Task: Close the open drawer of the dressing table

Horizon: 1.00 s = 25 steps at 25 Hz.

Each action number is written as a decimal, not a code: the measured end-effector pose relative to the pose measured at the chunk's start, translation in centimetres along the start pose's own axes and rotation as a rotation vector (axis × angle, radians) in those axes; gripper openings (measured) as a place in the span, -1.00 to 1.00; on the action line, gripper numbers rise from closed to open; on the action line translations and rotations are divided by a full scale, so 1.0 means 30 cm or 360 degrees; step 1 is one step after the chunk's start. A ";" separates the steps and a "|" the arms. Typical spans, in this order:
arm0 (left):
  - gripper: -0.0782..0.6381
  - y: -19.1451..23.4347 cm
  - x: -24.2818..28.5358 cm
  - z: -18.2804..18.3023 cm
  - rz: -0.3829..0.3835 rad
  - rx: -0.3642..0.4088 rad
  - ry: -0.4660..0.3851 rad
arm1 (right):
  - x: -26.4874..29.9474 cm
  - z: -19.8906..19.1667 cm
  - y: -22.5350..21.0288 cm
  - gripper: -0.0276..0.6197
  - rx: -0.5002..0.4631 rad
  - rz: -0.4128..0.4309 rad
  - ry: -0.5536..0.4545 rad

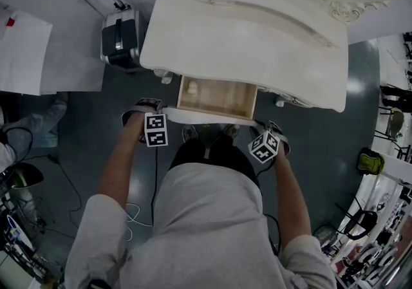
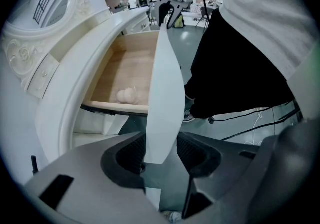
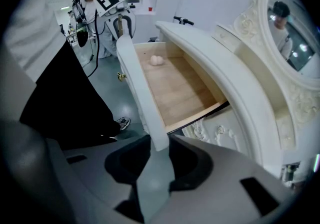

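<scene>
1. The cream dressing table [image 1: 257, 37] fills the upper middle of the head view, its carved mirror frame [image 1: 347, 8] at the top right.
2. The person [image 1: 206, 217], in a grey top, stands at the lower centre and faces the table with both arms stretched forward.
3. The drawer [image 1: 222, 98] stands pulled out from under the table's near edge at frame centre, showing its bare wooden floor.
4. A black and silver suitcase [image 1: 120, 37] stands on the floor at the upper left, just beside the table's left end.
5. The white drawer front [image 1: 212, 118] runs across the frame between the two marker cubes.
6. The left gripper [image 2: 160, 154] points steeply down, its jaws clamped on the left end of the drawer front.
7. The right gripper [image 3: 156, 154] points down likewise, with its jaws clamped on the right end.
8. A small pale lump [image 2: 127, 95] lies in the drawer's left part, near its back.
</scene>
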<state>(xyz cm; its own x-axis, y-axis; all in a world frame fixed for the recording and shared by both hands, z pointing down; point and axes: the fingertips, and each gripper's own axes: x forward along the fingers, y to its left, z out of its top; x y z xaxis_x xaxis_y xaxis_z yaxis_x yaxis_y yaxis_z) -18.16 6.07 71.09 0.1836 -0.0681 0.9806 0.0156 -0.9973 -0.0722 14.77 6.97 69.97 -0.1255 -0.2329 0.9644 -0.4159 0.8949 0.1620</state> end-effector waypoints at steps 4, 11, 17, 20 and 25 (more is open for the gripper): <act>-0.24 0.007 0.004 0.002 -0.0008 0.0001 0.0009 | 0.002 0.000 -0.008 -0.54 0.0004 -0.0002 -0.0005; -0.22 0.007 0.020 0.002 -0.0017 0.0003 0.0016 | 0.002 0.001 -0.010 -0.54 0.0009 0.0000 -0.0010; -0.22 0.008 0.033 0.004 -0.0029 0.0027 0.0031 | 0.006 -0.002 -0.014 -0.54 0.0001 0.0013 -0.0003; -0.22 0.008 0.033 0.004 -0.0021 0.0019 0.0017 | 0.005 -0.002 -0.014 -0.54 -0.0002 0.0020 -0.0002; -0.22 0.014 0.035 0.007 -0.0015 0.0017 0.0031 | 0.006 -0.002 -0.020 -0.54 -0.0011 0.0023 -0.0001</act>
<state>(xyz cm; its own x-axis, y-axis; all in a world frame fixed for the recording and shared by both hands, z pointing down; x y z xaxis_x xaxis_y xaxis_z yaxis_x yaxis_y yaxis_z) -17.76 5.57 72.07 0.1640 -0.0596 0.9847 0.0278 -0.9975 -0.0650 15.05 6.40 70.06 -0.1319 -0.2200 0.9665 -0.4076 0.9008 0.1494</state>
